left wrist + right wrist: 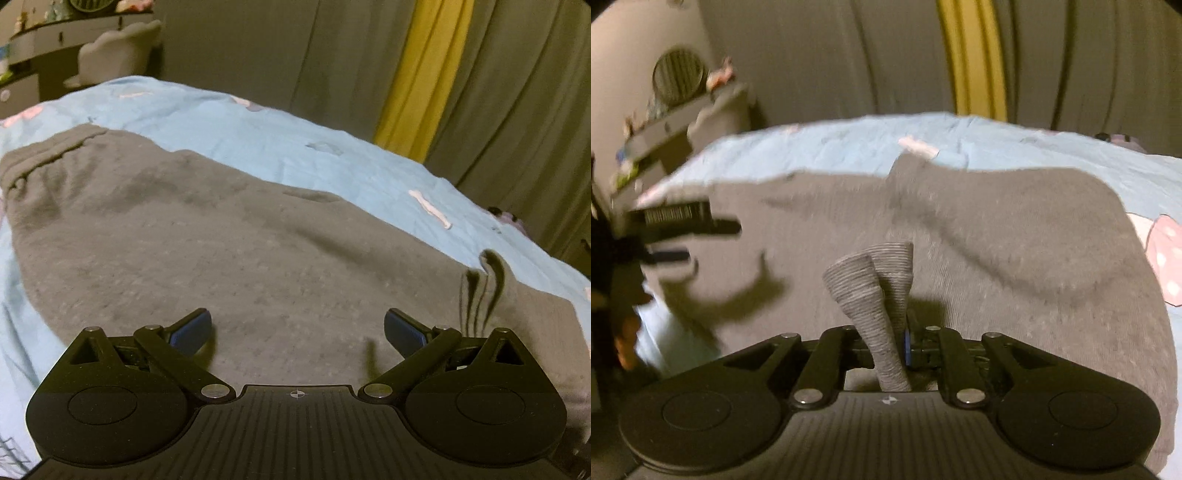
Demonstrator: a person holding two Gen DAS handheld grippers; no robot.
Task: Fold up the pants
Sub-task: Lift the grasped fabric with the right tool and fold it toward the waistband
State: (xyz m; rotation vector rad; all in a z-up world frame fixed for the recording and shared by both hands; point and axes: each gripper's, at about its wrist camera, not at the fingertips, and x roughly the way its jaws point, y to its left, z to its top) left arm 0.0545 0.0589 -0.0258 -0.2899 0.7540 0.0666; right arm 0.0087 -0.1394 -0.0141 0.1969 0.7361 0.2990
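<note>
Grey sweatpants (221, 229) lie spread on a light blue bedsheet (258, 136), waistband at the far left. My left gripper (297, 328) is open and empty, hovering just above the pants' near part. In the right wrist view my right gripper (899, 350) is shut on the ribbed grey cuffs (875, 291) of the pants, which stick up between its fingers over the grey fabric (997, 258). The left gripper (676, 229) shows blurred at the left there. The cuffs also show in the left wrist view (480, 291) at the right.
The bedsheet (849, 140) has pink prints (1163, 258). Grey and yellow curtains (417, 74) hang behind the bed. A desk with a chair (114, 51) and a shelf with a round fan (679, 77) stand at the far left.
</note>
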